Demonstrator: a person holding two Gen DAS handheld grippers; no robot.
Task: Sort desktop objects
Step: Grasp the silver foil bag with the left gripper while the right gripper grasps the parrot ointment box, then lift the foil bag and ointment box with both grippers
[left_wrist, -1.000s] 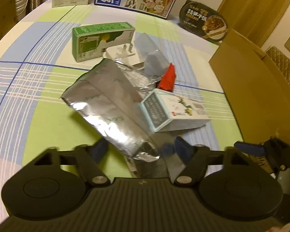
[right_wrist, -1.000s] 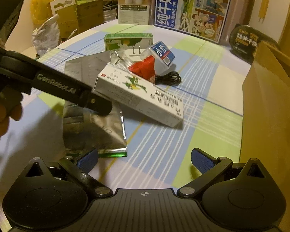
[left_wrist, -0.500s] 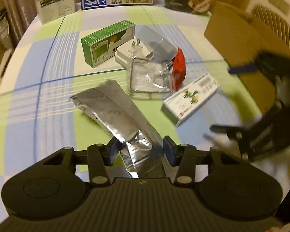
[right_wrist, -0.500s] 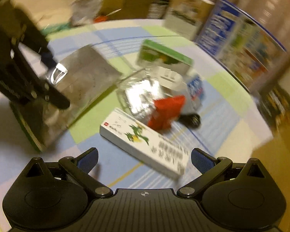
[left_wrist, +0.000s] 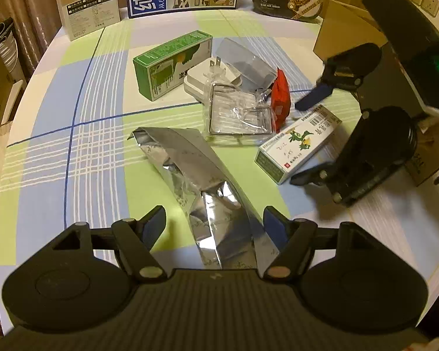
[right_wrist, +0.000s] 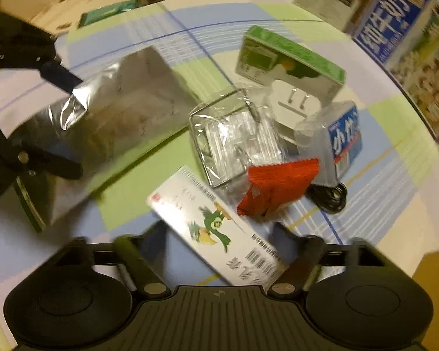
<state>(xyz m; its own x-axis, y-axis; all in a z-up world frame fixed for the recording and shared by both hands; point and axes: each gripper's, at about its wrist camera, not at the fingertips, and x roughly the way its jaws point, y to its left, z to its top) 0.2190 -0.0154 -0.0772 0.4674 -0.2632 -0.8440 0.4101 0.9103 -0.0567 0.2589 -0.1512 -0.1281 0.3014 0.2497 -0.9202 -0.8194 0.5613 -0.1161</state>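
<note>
Where the left wrist view looks down, the left tongs [left_wrist: 213,222] have just been opening and straddle the silver foil bag [left_wrist: 196,172] mid-bench [left_wrist: 58,152], pads clear of it. Right wrist view, blurred: the right tongs [right_wrist: 219,237], just closing, flank the barcoded white box with a green bird [right_wrist: 216,231]; grip unclear. Blue carton [right_wrist: 401,29] at the far edge, lettering unreadable.
</note>
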